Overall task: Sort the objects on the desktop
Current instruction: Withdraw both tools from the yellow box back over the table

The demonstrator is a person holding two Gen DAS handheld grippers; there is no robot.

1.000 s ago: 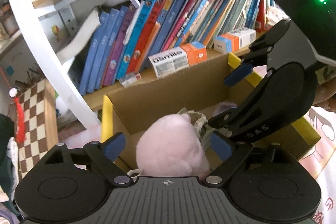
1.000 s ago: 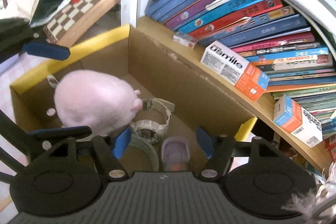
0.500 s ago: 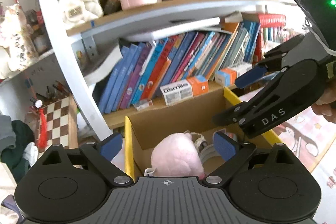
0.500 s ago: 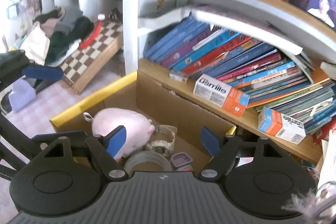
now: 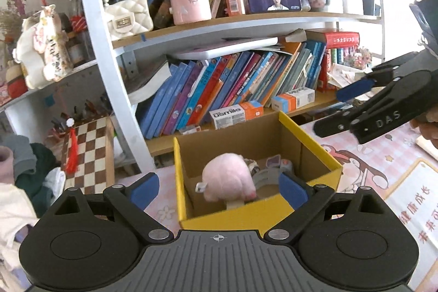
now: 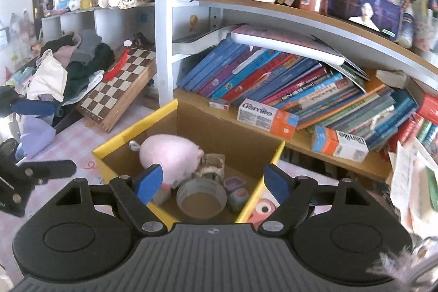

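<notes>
A crowded bookshelf (image 5: 246,89) backed the pink counter (image 6: 68,144). Both the left hand-held gripper (image 5: 219,189) and right hand-held gripper (image 6: 212,182) gaped wide and empty; the yellow-rimmed cardboard box (image 5: 312,138), holding the pink plush toy (image 5: 228,179), lay directly ahead, below both, roughly equally near.

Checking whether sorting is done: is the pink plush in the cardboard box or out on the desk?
In. The pink plush lies inside the cardboard box, beside a tape roll and watch; neither gripper holds it.
</notes>
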